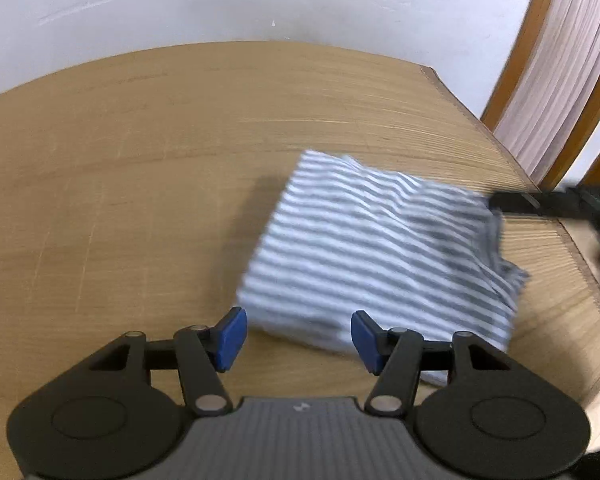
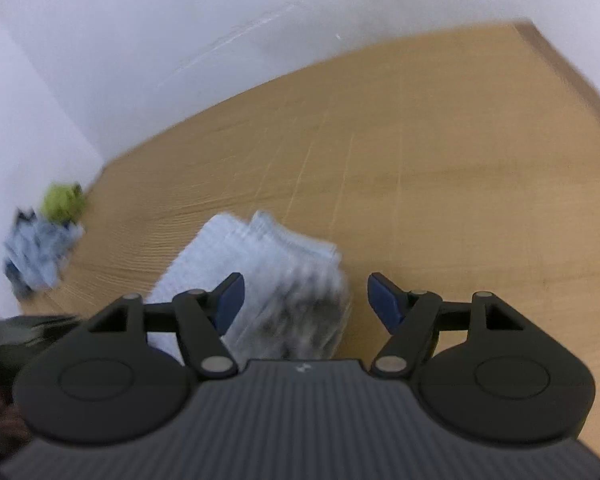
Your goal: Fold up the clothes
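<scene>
Two claws frame this moment, one per wrist view, and both stand spread with nothing pinched between their blue pads. Nearest in the left wrist view, the left claw point(image 1: 299, 338) hangs over the wooden table point(image 1: 140, 168), its pads apart on either side of the near edge of a folded grey-and-white striped garment point(image 1: 372, 248); the cloth lies below the gap, and the pads do not press it. The garment lies flat on the right part of the table, close to the right edge, its stripes running across it and its right side rumpled. At its far right corner a dark, blurred piece of the other tool reaches in from the picture's edge; whether it touches the cloth I cannot tell. Beyond the table stands a white wall point(image 1: 260, 8), and to the right a wooden frame with a pale curtain point(image 1: 560, 72).

In the right wrist view, the right claw point(image 2: 305, 300) is likewise spread above the same folded garment point(image 2: 268, 272), which shows here as a pale, blurred bundle just ahead of the pads. Farther off, at the table's left end near the wall, sit a crumpled blue-and-white cloth point(image 2: 40, 252) and, just behind it, a small green cloth point(image 2: 62, 200).
</scene>
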Demonstrator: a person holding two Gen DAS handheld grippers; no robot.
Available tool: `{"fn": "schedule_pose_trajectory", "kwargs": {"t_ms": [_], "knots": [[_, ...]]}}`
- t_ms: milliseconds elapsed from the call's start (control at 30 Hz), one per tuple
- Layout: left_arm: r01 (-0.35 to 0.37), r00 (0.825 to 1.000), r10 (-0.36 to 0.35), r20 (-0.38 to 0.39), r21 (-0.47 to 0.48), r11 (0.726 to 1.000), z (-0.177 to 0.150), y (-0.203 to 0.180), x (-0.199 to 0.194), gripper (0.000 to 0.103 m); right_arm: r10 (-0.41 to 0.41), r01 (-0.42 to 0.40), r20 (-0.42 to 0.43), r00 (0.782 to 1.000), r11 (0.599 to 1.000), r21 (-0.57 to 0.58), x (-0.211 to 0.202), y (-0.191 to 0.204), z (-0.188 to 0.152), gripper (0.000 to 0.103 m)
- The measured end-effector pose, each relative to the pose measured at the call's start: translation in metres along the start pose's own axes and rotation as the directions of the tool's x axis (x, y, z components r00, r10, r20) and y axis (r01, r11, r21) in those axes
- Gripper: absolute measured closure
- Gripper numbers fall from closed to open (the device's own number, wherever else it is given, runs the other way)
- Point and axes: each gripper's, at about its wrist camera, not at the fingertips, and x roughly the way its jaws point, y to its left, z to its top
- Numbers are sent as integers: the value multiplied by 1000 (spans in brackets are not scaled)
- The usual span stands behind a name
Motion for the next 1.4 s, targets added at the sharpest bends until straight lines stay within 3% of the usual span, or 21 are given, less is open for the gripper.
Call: {"fn": "schedule_pose_trajectory", "kwargs": {"t_ms": [100,200,233,267,300,367,533,633,700,833,933,1133,1400], "knots": [[44,999,-43,-8,82,996,11,3,23,43,-60,61,-5,998,998,18,15,8,-19,33],[134,991,-128,-43,165,977,20,5,49,46,-110,113,-27,994,977,182,52,-5,-25,36],[180,983,-172,-58,184,966,21,8,51,51,-104,100,8,995,974,204,55,-6,-24,44],[222,975,-211,-74,201,954,22,10,53,54,-76,73,8,997,975,212,61,-3,-21,62],[243,970,-230,-84,221,945,21,12,51,53,-71,69,4,997,982,177,66,6,-18,62],[238,971,-222,-88,269,933,12,17,47,53,-65,65,-2,998,993,98,78,24,-13,63],[213,976,-203,-73,178,961,-10,68,26,52,46,-38,-35,998,980,195,110,54,-20,63],[199,979,-191,-71,124,972,-15,95,18,51,17,-12,-24,1000,978,209,129,74,-22,56],[189,980,-181,-76,105,976,-16,106,16,48,-46,48,-18,999,977,206,138,83,-16,44],[174,984,-169,-50,102,979,-17,110,6,46,-176,165,64,982,976,145,118,108,-6,44],[155,987,-152,-45,83,984,-21,111,-1,44,-228,223,123,966,973,55,96,129,-18,43],[168,985,-163,-57,100,981,-34,115,-16,42,-318,326,90,944,942,-86,70,149,-65,43],[152,988,-144,-57,165,975,-39,105,-25,41,-325,322,13,946,931,-172,56,158,-97,43]]}}
